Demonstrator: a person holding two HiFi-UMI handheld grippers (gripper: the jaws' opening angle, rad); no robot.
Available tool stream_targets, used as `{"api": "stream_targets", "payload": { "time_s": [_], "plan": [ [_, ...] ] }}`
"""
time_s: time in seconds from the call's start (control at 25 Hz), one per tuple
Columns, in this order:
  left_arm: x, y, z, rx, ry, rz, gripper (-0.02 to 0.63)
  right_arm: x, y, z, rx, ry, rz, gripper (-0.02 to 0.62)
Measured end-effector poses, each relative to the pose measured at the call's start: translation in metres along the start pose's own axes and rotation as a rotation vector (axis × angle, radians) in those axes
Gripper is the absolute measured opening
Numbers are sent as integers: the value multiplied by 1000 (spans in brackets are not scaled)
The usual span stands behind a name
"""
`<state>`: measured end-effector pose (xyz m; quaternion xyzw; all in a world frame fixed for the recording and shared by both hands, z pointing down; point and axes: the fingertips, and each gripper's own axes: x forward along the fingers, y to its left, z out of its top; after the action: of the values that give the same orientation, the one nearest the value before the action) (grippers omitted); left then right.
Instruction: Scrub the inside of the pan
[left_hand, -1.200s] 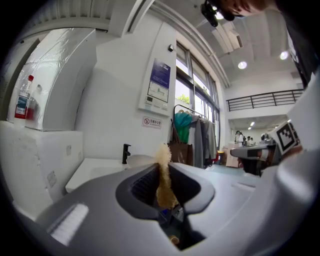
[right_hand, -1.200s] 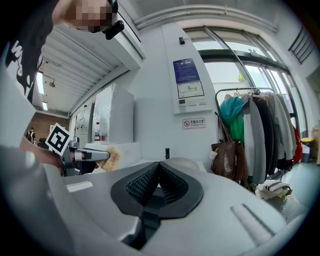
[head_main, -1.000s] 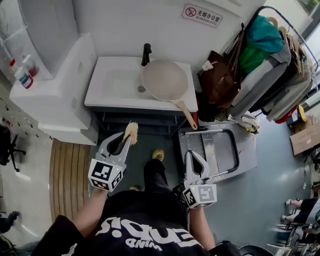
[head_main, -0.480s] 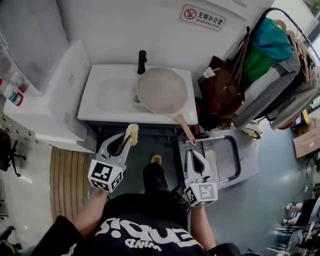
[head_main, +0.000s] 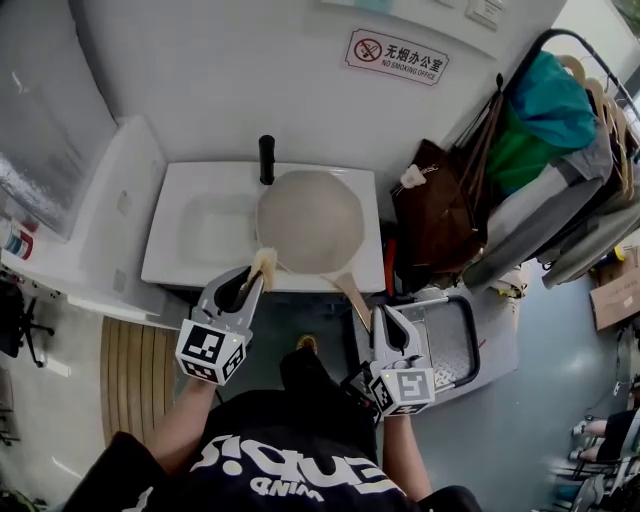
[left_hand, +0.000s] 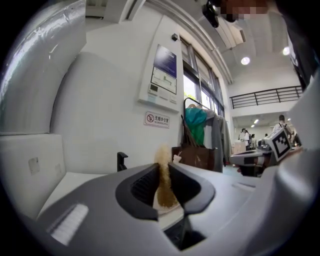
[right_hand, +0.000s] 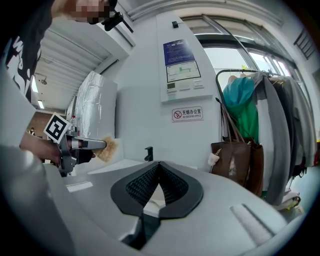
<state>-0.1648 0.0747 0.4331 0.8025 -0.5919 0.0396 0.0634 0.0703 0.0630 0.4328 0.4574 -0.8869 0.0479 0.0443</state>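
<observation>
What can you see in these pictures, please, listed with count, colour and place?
pan: one, beige, across the sink's right side
sink: one, white, against the wall
faucet: one, black, at the sink's back edge
sign: one, white and red, on the wall
bag: one, brown, right of the sink
hanging clothes: several, teal and grey, far right
step stool: one, grey, floor at right
mat: one, wooden brown, floor at left
scrubber: one, tan, between the left gripper's jaws
left gripper: one, grey, shut on the scrubber
right gripper: one, grey, shut, empty
</observation>
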Motion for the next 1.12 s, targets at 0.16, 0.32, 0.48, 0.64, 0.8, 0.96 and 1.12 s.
{"api": "stream_targets", "payload": {
  "time_s": [0.16,0.32,0.48,0.64,0.8,0.96,1.12],
  "plan": [
    [38,7,13,-15,-3,10,52,29,-25,14,-26,1,19,8],
    [74,11,26,-18,-12,23,53,52,-48,22,-40,6,42,8],
    [106,15,38,7,-19,41,54,73,-64,30,-46,4,79,8],
    [128,23,44,2,-15,58,54,93,-77,37,-53,3,87,8],
    [140,30,49,1,-1,50,54,106,-84,42,-39,11,70,8],
    [148,38,49,0,13,30,54,112,-84,48,-25,-1,47,8],
    [156,44,47,-3,27,-1,54,116,-84,57,-32,-6,15,9]
  ]
}}
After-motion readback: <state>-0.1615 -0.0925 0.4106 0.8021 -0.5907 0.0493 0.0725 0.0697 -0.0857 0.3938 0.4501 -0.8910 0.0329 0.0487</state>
